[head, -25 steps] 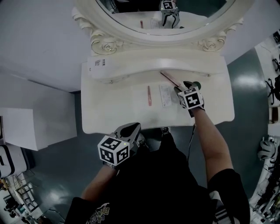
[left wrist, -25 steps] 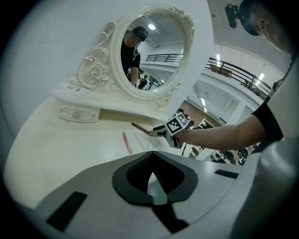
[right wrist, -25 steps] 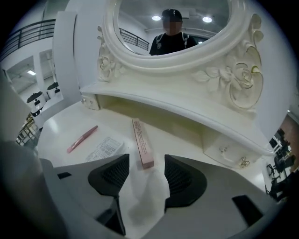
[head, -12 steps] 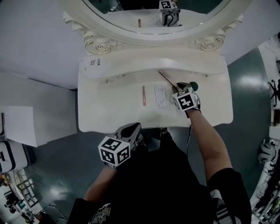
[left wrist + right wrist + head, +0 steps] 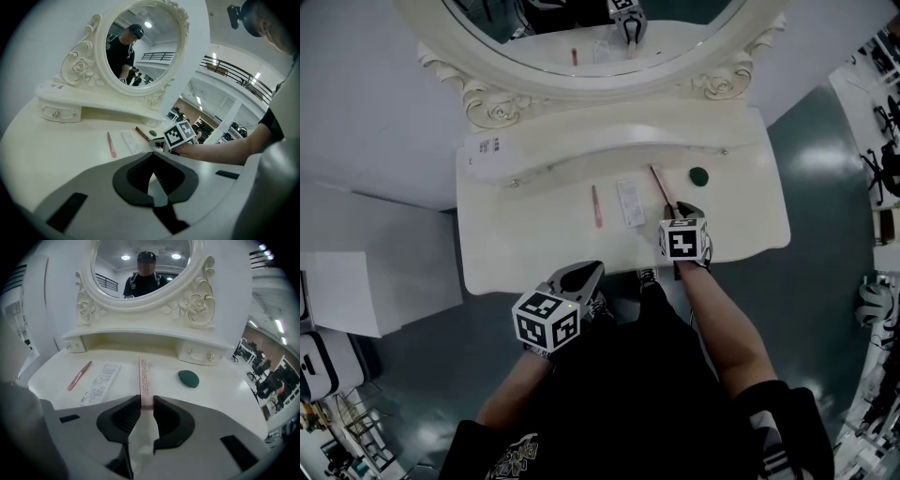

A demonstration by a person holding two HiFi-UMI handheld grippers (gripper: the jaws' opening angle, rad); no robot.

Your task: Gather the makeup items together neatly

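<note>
1. Pink card, by the look of it: the long slim box (image 5: pixel 144 376) lay right of the middle of the worktop (image 5: pixel 534 239). It ran from near the front edge toward the back edge.
2. Its near end sat between the jaws of the right hand-held gripper (image 5: pixel 147 399). Those jaws had just been closing and were clamped on that end, with a pad on each narrow side. Whether the far end rested on the worktop or was raised could not be told.
3. The step in hand looked like bringing the slim box over to the other items. Held by one end only, so long a piece would probably swing. It seemed best to keep it low and level, move it sideways without twisting, and lay it parallel to its neighbour. The grip should loosen only once the box lay flat.
4. The white printed packet (image 5: pixel 101 380) lay just left of the slim box, near the worktop's middle. The pink pen (image 5: pixel 79 375) lay left of the packet, apart from it. The green round piece (image 5: pixel 188 378) sat alone on the right, toward the back edge.
5. Counted, there were four makeup items: one slim box, one packet, one pen and one green piece.
6. There were two hand-held grippers. The left hand-held gripper (image 5: pixel 152 157) hung off the front edge, jaws together with nothing between them.
7. One oval mirror (image 5: pixel 112 273) stood at the back edge, with two small drawers (image 5: pixel 201 354) below it.
</note>
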